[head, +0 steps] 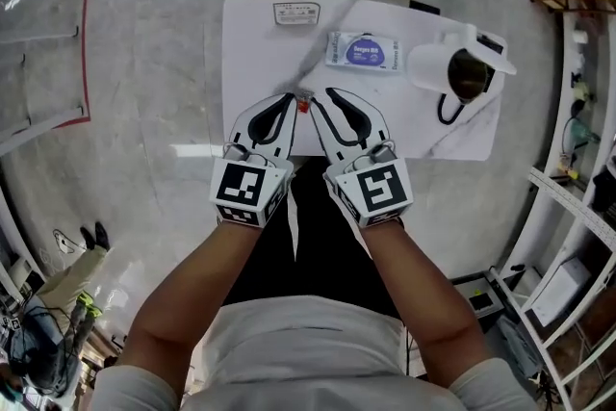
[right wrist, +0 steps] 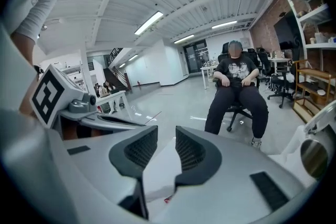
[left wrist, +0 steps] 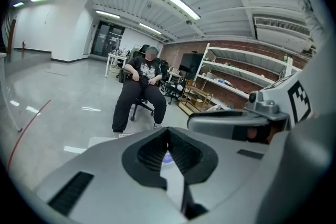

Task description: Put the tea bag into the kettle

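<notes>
Left gripper (head: 289,99) was clenched tight, right gripper (head: 322,95) sat parted, nothing inside. Kettle (right wrist: 315,153) showed right of its jaws, never in left gripper view. Bare table (head: 258,63) ahead.

Bright, even indoor light, no dim corners. Source is overhead: strip lamps (left wrist: 178,3) on the ceiling, burnt out to plain white in both gripper views. In the head view they come back as white bars of glare on the glossy floor (head: 144,63). White table (head: 260,43) close to overexposed, with faint soft shadows only. Kettle (head: 452,70) mouth reads dark. Strong fisheye: both gripper views sit in a round frame with black corners, and ceiling lines bow. Shelves (head: 577,226) curve at the head view's right edge. Close to the lens, left gripper (left wrist: 168,131) and right gripper (right wrist: 166,139) look soft; the room behind is sharper.
</notes>
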`<move>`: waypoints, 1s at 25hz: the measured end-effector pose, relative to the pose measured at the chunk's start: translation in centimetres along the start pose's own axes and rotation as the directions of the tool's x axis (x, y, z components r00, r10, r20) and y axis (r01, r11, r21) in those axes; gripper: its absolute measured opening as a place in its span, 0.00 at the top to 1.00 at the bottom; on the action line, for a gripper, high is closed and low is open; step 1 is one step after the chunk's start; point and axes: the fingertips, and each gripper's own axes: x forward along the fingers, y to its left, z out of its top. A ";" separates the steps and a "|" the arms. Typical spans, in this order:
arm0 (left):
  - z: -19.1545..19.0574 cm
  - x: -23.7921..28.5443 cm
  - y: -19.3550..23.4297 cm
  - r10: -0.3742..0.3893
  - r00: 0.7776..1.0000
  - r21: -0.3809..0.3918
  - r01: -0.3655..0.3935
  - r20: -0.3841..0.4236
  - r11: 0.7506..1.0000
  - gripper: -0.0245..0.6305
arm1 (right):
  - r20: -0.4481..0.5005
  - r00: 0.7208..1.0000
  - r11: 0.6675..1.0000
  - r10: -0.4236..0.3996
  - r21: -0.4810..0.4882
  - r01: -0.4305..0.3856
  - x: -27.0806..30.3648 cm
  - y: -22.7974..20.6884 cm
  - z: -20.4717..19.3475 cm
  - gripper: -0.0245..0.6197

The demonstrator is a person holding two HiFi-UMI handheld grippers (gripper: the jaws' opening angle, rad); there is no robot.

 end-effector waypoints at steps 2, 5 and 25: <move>-2.0 0.8 0.3 -0.011 1.000 0.000 0.011 -0.021 1.000 0.95 | -0.032 0.999 1.000 0.021 -0.001 -0.021 0.7 0.4 -2.4 0.74; -4.8 1.8 1.5 -0.005 0.999 -0.018 0.004 -0.045 1.000 0.95 | -0.043 0.998 0.999 0.039 -0.018 -0.040 2.2 0.7 -5.2 0.70; -18.0 6.5 7.7 0.015 0.995 -0.072 -0.022 -0.096 0.997 0.95 | -0.185 0.983 1.000 0.012 0.003 -0.011 8.2 -1.0 -23.1 0.55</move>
